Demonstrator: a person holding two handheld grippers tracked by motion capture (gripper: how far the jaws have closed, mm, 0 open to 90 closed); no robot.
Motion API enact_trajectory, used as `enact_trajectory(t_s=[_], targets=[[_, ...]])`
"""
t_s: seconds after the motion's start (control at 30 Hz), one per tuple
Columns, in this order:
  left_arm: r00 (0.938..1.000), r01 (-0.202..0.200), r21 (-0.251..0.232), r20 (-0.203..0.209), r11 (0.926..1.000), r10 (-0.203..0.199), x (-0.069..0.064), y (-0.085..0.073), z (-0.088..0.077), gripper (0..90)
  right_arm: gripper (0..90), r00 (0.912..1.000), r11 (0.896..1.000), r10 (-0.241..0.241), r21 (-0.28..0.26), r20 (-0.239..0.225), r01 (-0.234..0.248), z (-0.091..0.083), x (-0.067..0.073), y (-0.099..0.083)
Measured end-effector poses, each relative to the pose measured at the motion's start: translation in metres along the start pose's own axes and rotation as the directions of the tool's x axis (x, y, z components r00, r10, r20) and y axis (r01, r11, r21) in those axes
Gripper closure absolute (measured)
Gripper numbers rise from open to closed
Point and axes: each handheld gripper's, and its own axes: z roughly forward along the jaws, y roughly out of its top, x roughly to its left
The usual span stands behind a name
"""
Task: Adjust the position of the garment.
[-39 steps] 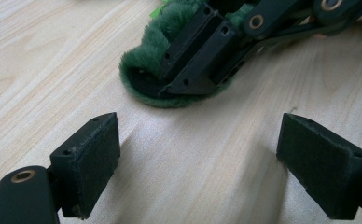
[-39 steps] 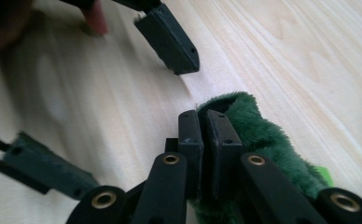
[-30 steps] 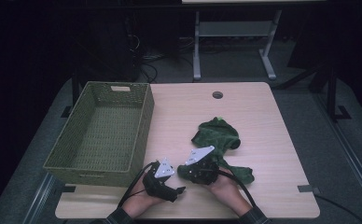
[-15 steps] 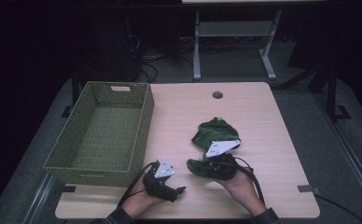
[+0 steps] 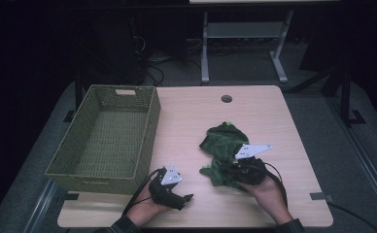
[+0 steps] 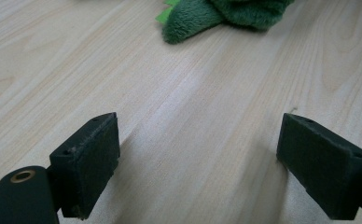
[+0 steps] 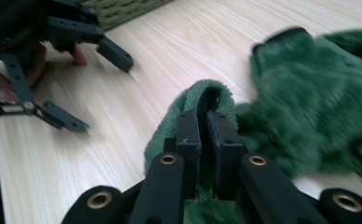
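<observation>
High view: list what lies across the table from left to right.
Woven green basket → left gripper, fingers apart over bare wood → green plush cloth → right gripper, fingers shut on the cloth's near edge.

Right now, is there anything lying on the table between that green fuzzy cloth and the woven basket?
Nothing visible. The right gripper is pinched shut on the green cloth, and bare table runs across to the basket. The left gripper rests open, nearer the person.
</observation>
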Motion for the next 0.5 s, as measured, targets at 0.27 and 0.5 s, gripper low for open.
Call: enact_trajectory(t_s=[0.27,0.5], targets=[[1.0,-0.006,0.006,0.0,1.0,0.006,0.0,0.0,0.0,12.5,78.5,0.995,0.997,0.059,0.038,0.081,-0.062,-0.012,-0.02,-0.015],[1.0,-0.006,0.006,-0.001,1.0,0.006,0.0,0.0,0.0,12.5,84.1,0.9897,0.999,0.049,-0.005,0.135,-0.049,-0.027,-0.024,-0.013]])
